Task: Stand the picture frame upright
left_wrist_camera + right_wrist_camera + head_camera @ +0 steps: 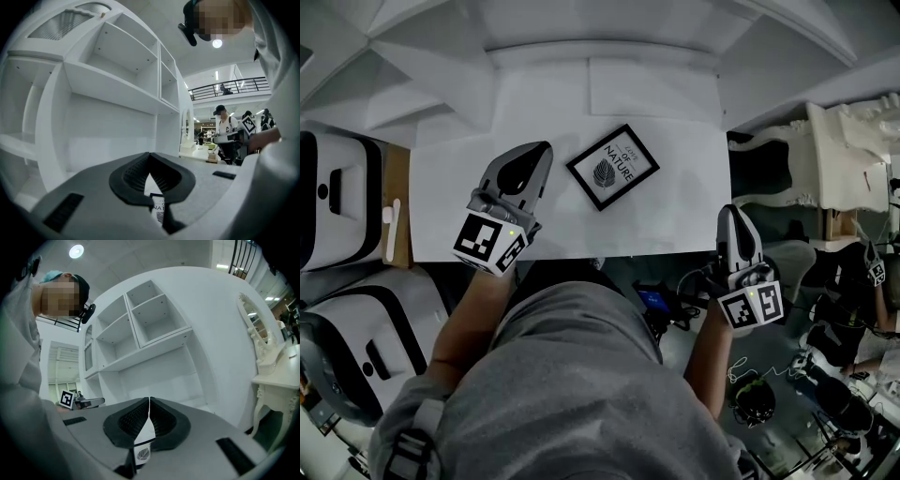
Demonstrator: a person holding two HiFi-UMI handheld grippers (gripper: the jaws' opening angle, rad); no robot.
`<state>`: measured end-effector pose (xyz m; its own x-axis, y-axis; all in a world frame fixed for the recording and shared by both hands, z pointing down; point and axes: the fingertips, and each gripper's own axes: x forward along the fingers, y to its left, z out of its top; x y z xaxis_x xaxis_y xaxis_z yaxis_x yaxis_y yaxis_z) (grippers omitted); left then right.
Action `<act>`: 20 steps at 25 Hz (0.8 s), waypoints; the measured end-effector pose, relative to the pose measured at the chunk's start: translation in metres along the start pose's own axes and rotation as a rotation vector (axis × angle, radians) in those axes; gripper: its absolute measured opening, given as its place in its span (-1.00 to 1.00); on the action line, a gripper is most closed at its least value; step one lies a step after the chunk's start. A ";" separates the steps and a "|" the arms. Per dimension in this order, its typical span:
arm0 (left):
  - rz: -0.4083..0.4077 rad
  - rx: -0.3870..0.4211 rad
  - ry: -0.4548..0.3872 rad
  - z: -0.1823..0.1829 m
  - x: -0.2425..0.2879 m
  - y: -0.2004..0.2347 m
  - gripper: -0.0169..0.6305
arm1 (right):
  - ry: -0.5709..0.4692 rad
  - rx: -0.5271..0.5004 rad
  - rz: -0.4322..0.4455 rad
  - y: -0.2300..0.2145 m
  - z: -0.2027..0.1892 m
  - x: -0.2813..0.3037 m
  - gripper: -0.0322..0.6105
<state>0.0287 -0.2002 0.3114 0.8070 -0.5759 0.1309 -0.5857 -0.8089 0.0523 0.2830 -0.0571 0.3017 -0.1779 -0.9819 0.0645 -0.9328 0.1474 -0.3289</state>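
Lying flat on the white tabletop (675, 220), the black rectangular leaf-print picture frame (613, 167) sits just beside your left gripper (545, 147), apart from your right gripper (728, 211); both have jaws together, holding nothing.

picture frame (613, 167) print reading "NATURE", smaller line above it perhaps "LOVE OF"

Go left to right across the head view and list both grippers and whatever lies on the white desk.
left gripper → picture frame → right gripper
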 end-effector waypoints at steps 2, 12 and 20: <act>-0.016 -0.002 -0.003 0.002 0.005 0.006 -0.93 | 0.000 0.009 -0.005 0.000 0.001 0.010 -0.81; -0.008 -0.003 0.023 -0.013 0.020 0.044 -0.93 | 0.091 -0.007 0.013 0.007 -0.016 0.056 -0.81; 0.012 -0.011 0.052 -0.022 0.033 0.047 -0.93 | 0.181 0.036 0.094 -0.004 -0.037 0.087 -0.81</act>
<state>0.0261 -0.2542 0.3396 0.7949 -0.5785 0.1830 -0.5965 -0.8003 0.0608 0.2600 -0.1388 0.3437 -0.3201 -0.9263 0.1989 -0.8982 0.2299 -0.3748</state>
